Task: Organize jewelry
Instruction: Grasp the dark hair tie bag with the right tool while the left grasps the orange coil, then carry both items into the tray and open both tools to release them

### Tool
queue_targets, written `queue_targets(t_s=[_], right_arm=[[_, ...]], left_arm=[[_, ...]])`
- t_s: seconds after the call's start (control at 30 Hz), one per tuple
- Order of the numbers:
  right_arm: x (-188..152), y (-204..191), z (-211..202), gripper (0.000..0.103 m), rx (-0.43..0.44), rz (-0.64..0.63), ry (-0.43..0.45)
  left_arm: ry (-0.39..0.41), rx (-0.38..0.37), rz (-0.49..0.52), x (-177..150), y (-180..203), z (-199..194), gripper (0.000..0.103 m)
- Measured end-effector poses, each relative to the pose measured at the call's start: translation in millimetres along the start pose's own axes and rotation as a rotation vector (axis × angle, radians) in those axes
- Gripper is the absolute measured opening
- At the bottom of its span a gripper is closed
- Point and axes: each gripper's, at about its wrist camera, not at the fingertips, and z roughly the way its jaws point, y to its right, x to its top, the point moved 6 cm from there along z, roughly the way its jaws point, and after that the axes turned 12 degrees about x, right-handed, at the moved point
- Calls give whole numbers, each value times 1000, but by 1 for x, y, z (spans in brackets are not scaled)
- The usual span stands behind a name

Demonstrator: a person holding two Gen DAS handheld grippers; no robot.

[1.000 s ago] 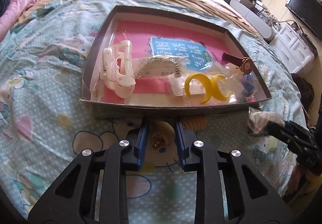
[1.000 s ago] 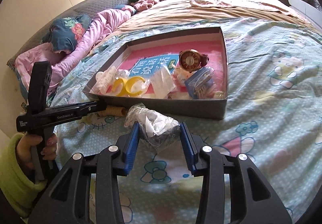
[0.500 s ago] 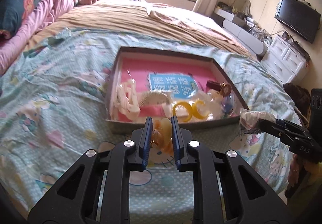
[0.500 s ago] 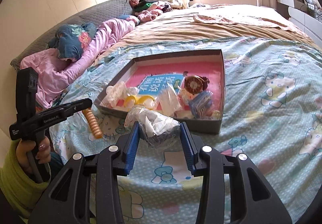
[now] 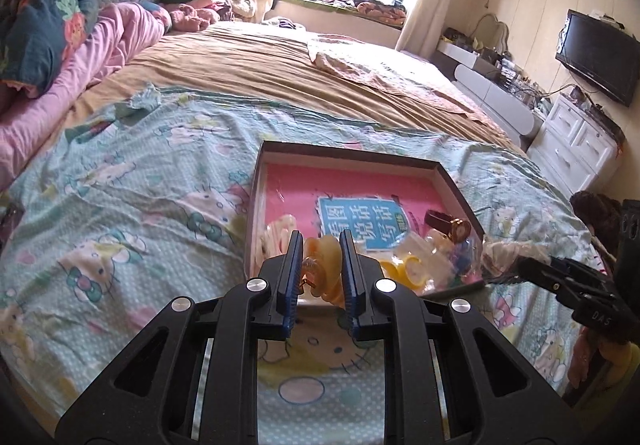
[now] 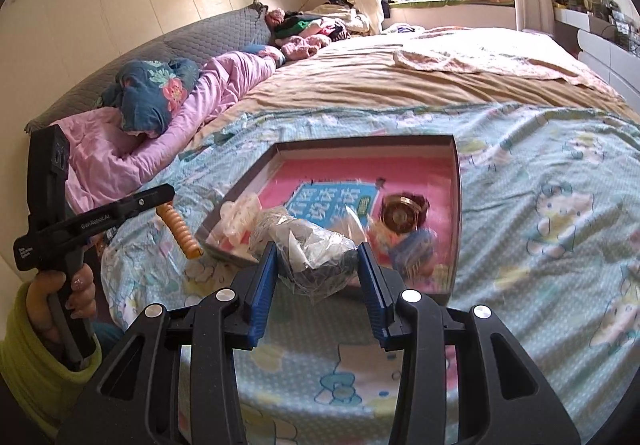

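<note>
My left gripper point(image 5: 320, 249) is shut on an amber beaded bracelet point(image 5: 322, 269) and holds it above the bed, in front of the box's near wall; the bracelet hangs from it in the right wrist view point(image 6: 180, 231). My right gripper point(image 6: 316, 257) is shut on a crumpled clear plastic bag point(image 6: 308, 247) with white items inside, held above the bed before the box. The shallow dark box point(image 5: 348, 155) with a pink floor holds a white hair clip point(image 6: 240, 215), yellow bangles point(image 5: 404, 271), a gold watch point(image 6: 402, 215) and small clear bags.
The box lies on a light blue cartoon-print sheet point(image 5: 132, 213). A pink quilt point(image 6: 192, 117) and pillows lie at the left. A white dresser point(image 5: 576, 149) and a wall TV point(image 5: 596, 53) stand at the right beyond the bed edge.
Both grippers have risen away from the bed with their loads. The left gripper closed on the amber bracelet and lifted it off the sheet. The box looks smaller and farther.
</note>
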Motion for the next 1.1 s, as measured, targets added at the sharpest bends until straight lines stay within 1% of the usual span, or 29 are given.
queue_targets(t_s=[0.2, 0.43, 0.7, 1.1], right_arm=[[14, 3, 4, 39, -10, -2, 32], [24, 9, 10, 39, -39, -6, 41], [30, 18, 23, 39, -66, -9, 28], [34, 19, 47, 39, -71, -12, 13]], left_arm=[[-5, 7, 3, 9, 3, 11, 11], [-22, 8, 4, 16, 11, 29, 11], [-60, 10, 17, 7, 17, 52, 12], [-67, 6, 4, 3, 10, 65, 12]])
